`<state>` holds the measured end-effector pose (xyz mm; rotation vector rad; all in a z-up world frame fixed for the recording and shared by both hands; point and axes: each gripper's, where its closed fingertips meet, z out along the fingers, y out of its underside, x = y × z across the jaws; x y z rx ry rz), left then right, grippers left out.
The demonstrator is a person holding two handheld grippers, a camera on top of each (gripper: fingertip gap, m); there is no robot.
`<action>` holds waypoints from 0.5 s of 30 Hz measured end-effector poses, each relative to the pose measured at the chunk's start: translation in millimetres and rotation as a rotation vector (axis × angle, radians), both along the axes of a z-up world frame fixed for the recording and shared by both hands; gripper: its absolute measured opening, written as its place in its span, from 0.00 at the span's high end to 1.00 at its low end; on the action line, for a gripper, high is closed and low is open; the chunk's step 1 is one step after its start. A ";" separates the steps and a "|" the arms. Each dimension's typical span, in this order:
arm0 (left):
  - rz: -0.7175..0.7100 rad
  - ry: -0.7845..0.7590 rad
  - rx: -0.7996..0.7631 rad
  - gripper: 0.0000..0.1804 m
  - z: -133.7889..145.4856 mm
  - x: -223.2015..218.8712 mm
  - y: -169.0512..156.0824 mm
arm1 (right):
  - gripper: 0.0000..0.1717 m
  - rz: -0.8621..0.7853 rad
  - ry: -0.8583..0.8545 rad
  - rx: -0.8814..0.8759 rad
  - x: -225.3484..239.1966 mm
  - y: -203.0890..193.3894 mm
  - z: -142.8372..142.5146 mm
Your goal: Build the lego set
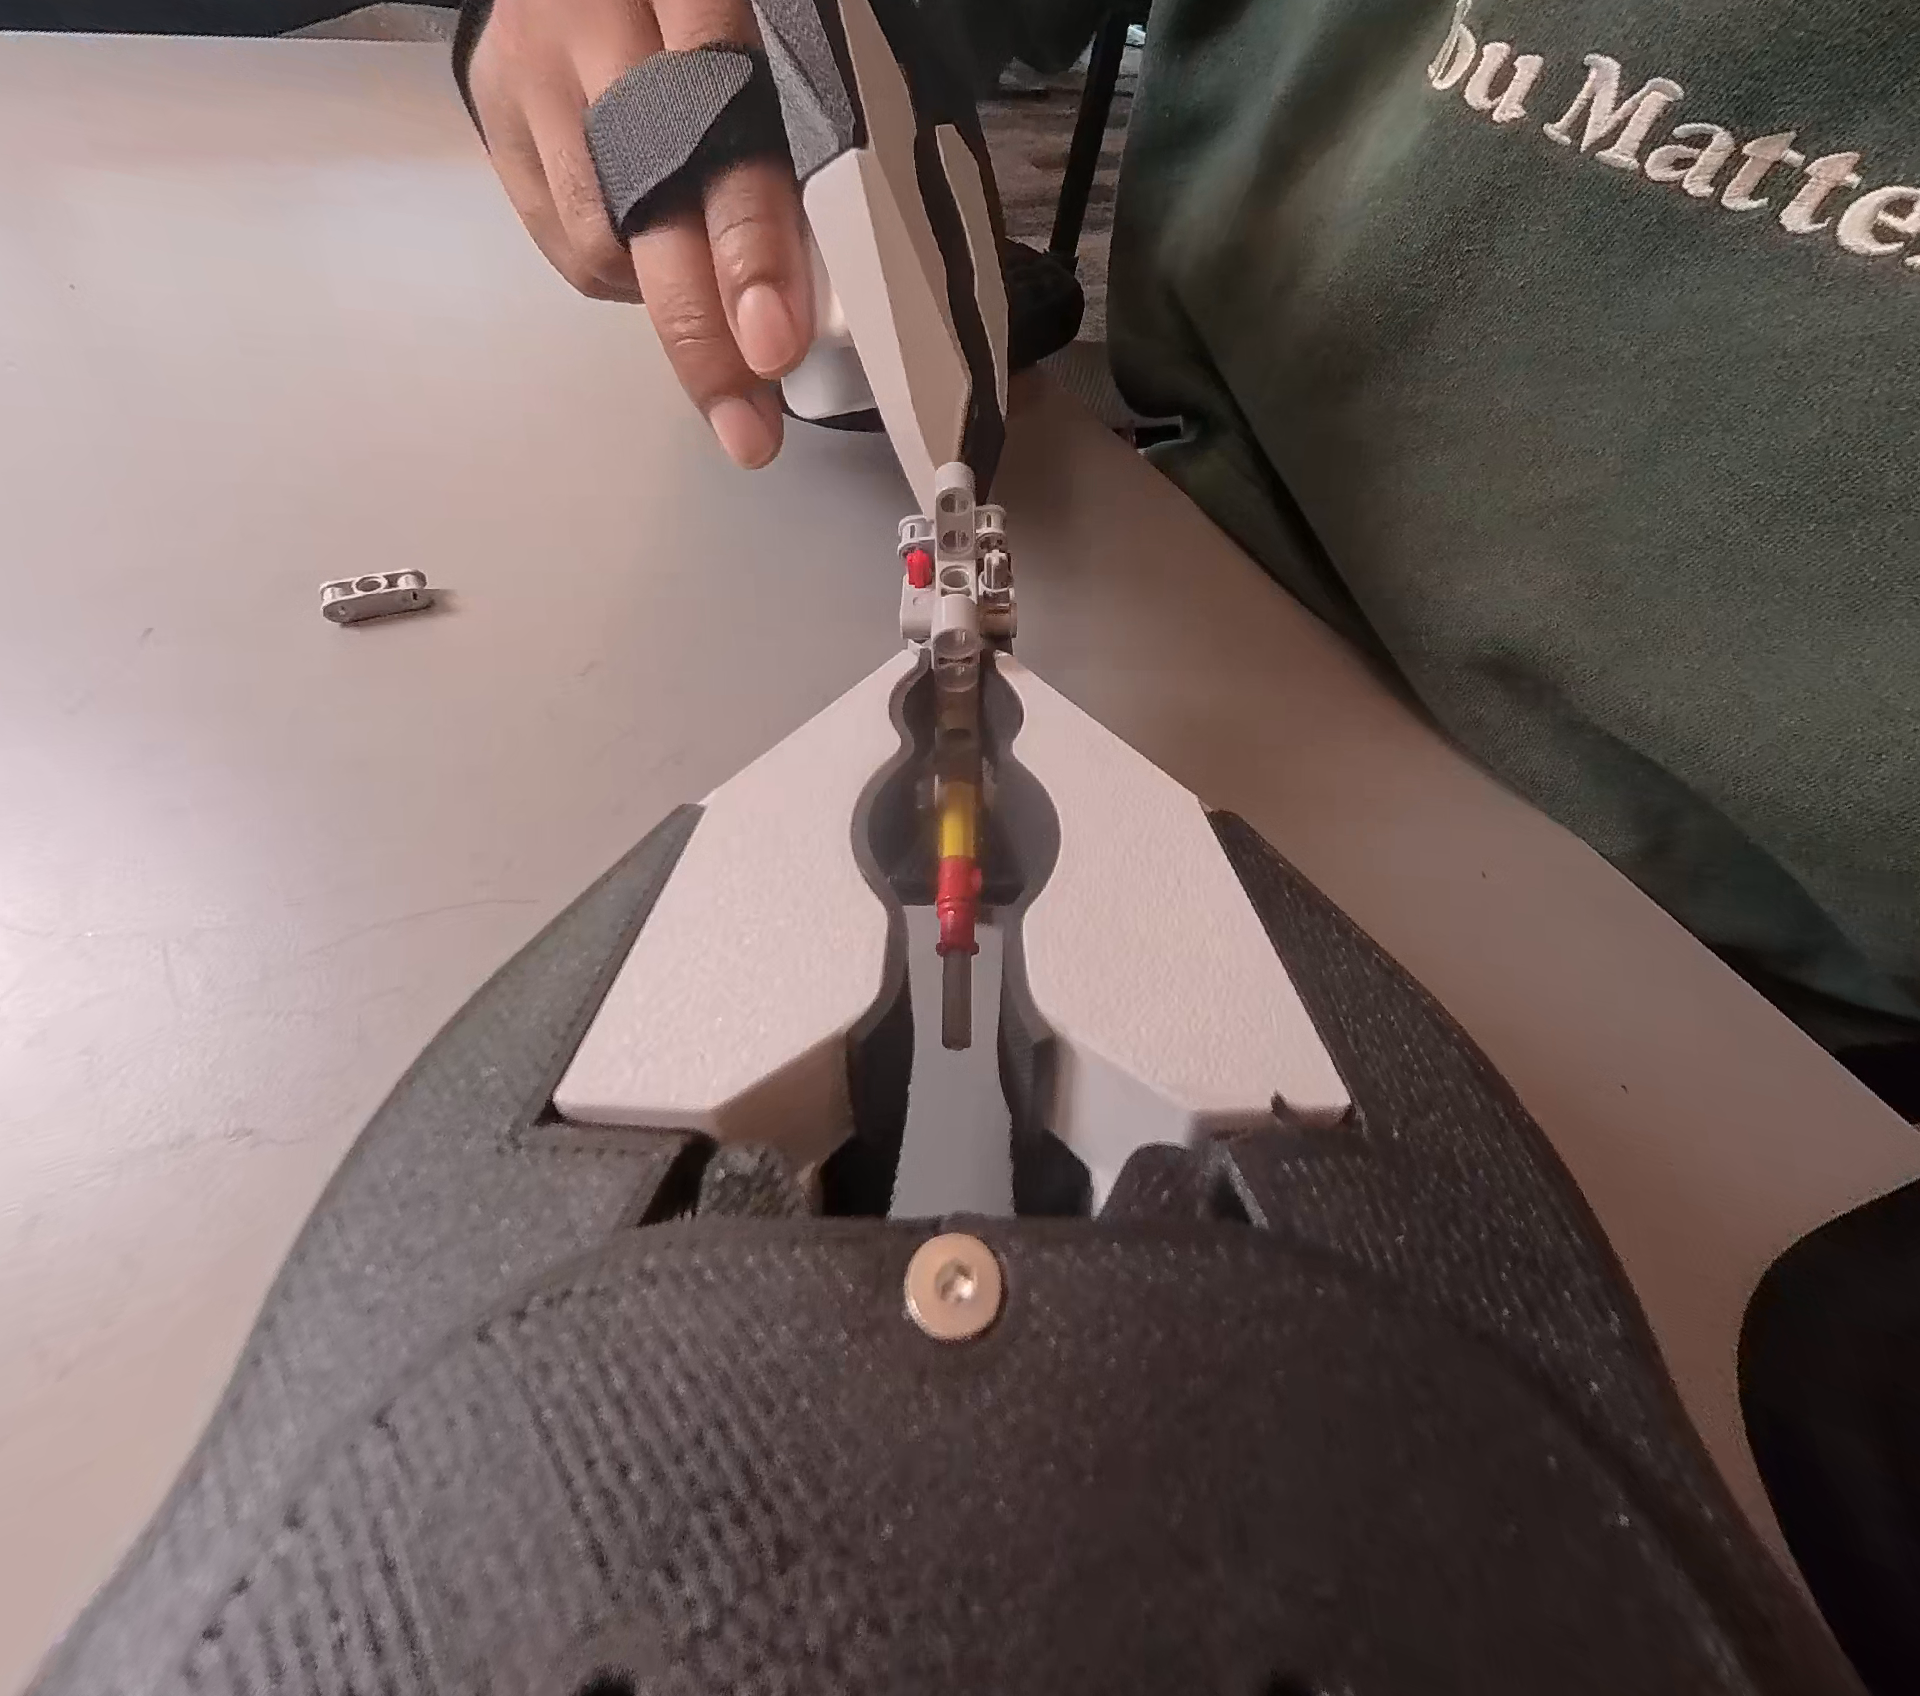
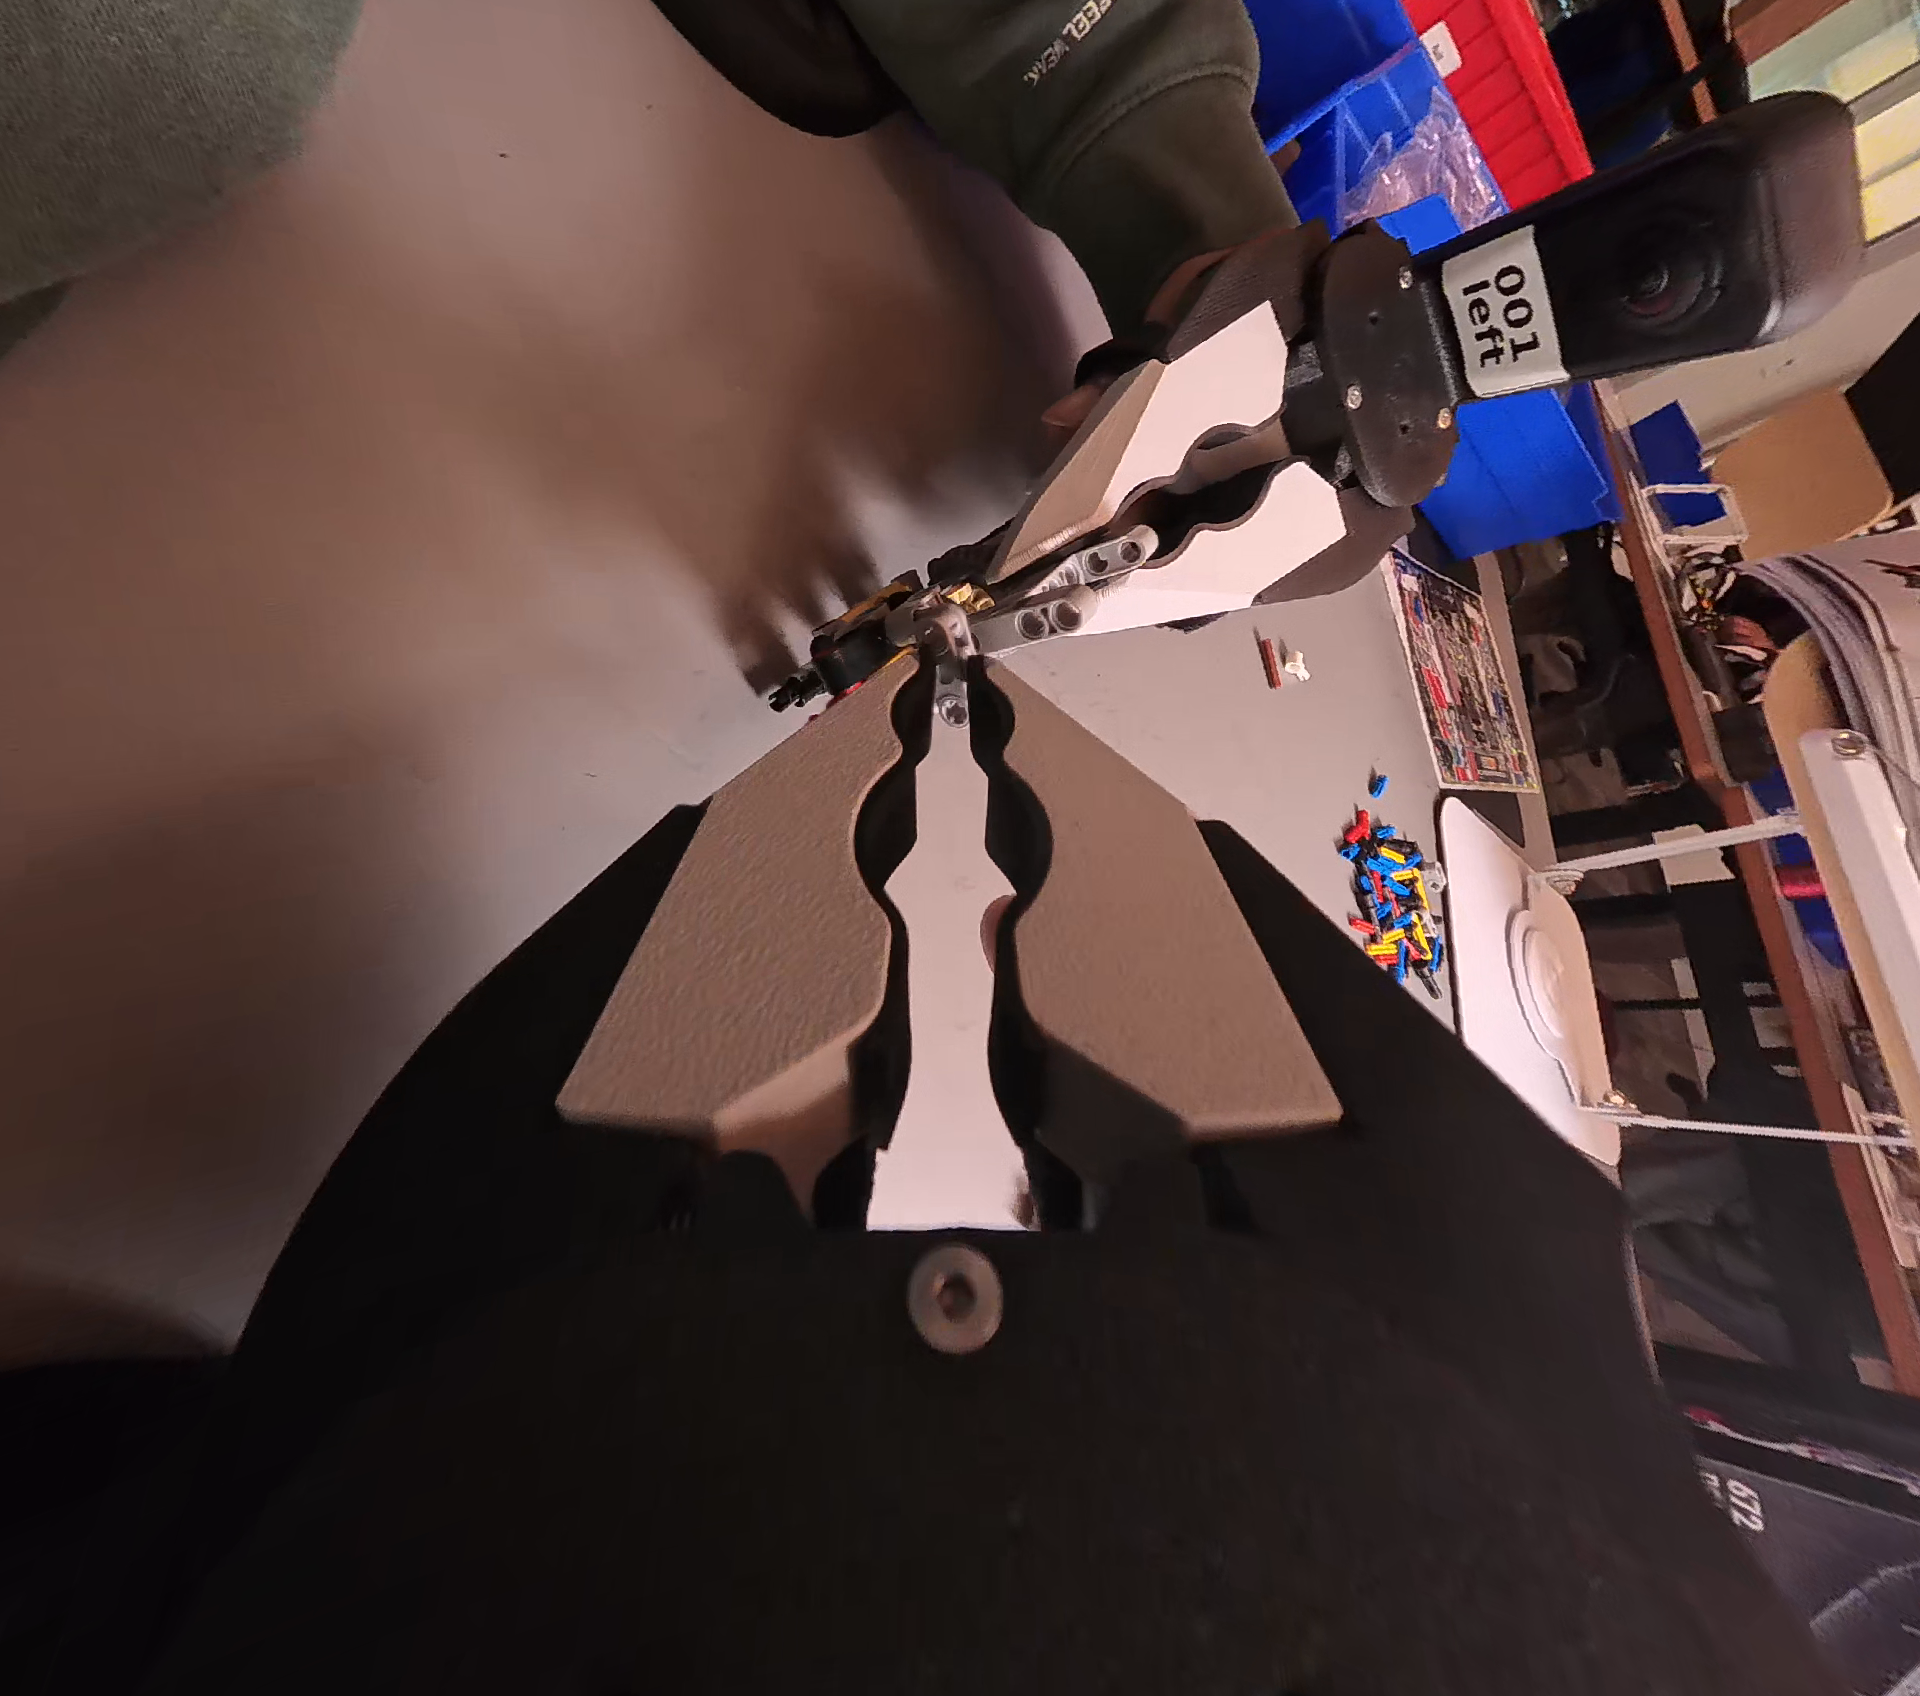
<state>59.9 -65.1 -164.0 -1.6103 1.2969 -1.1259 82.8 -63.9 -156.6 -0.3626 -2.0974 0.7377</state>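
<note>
Above the grey worktop [image 1: 260,399], the left claw [image 1: 961,680] pinches a small grey-beam assembly [image 1: 956,576] while the right claw [image 2: 951,690] pinches its grey connector [image 2: 951,701], so the step looks like joining, calling for steady alignment.

Assembly [image 1: 956,586] mid-frame between both grippers' fingers, above surface [image 1: 260,815]. Loose piece [image 1: 372,599] on surface at left. Torso [image 1: 1558,503] at right.
</note>
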 end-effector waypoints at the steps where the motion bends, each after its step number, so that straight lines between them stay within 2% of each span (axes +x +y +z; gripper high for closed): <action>1: 0.001 -0.001 0.000 0.97 0.1 0.0 0.1 | 0.98 -0.002 0.005 -0.004 0.0 0.0 0.6; 9: 0.002 -0.003 -0.002 0.97 -0.2 1.1 -0.4 | 1.00 0.022 0.024 0.071 0.9 -0.6 0.5; 15: 0.003 0.001 -0.005 0.97 -0.2 1.5 -0.6 | 1.00 0.114 0.005 0.273 1.2 -0.9 0.7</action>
